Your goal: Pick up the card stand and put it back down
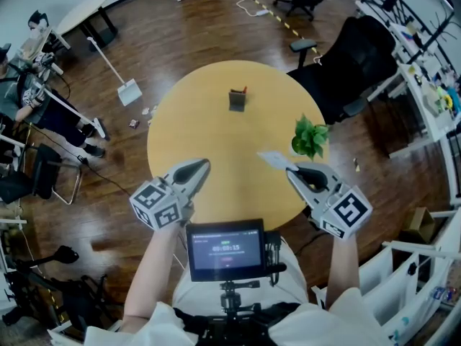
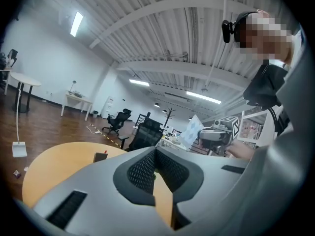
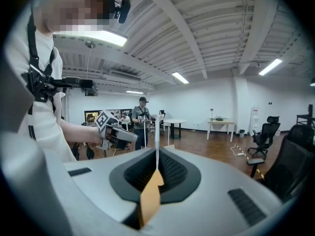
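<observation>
The card stand [image 1: 237,99], a small dark grey block with a red bit on top, stands upright on the far half of the round yellow table [image 1: 209,132]. The left gripper view shows the stand [image 2: 100,156] well ahead. My right gripper [image 1: 294,169] hovers over the table's near right part, shut on a thin white card [image 1: 272,158] that sticks out toward the stand. That card [image 3: 156,132] shows edge-on between the right gripper [image 3: 156,155] jaws. My left gripper [image 1: 204,164] hangs over the near left part, jaws together with nothing between them [image 2: 155,150].
A small green potted plant [image 1: 310,137] sits at the table's right edge, close to the right gripper. A black office chair [image 1: 360,56] stands behind the table to the right. A broom with dustpan [image 1: 128,91] lies on the floor at left. A screen [image 1: 225,249] hangs at my chest.
</observation>
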Motion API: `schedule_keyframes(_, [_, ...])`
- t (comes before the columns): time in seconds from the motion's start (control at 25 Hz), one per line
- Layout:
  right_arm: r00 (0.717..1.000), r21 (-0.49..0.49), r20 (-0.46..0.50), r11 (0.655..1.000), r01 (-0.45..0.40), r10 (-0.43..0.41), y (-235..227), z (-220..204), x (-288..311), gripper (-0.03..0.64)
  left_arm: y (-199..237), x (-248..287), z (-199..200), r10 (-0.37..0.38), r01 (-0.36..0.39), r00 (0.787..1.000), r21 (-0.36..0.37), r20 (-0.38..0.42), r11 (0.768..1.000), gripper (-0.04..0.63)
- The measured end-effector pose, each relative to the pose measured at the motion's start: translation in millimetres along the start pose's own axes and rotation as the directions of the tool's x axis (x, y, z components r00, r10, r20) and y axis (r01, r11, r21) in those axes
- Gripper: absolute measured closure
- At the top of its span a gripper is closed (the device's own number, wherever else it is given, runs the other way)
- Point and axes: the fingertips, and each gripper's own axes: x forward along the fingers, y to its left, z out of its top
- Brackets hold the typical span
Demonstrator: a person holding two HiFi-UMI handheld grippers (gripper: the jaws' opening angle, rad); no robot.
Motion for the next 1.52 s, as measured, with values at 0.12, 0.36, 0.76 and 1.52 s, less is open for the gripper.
schedule_keyframes(0.12, [1.000,0.006,-0.001,1.000,0.001,-0.001,2,-3,-2,0.595,-3,-1,-4,-0.003,0.003,1.000,-0.005,0.000,1.000,0.595])
schedule_keyframes(0.36, [1.000,0.006,-0.014,1.000,0.007,-0.007,-1,-10,-6,0.595,-5,4,-9,-0.004,0.004,1.000,-0.016,-0.007,1.000,0.595])
schedule_keyframes(0.76, [0.999,0.023,-0.035,1.000,0.008,-0.007,-3,-27,-10,0.595,-10,6,-21,0.001,-0.002,1.000,-0.014,-0.027,1.000,0.595])
schedule_keyframes(1.52, [0.992,0.050,-0.103,0.997,-0.066,0.071,-1,-68,15,0.595,1,2,-63,0.066,-0.068,0.995,-0.022,-0.074,0.997,0.594])
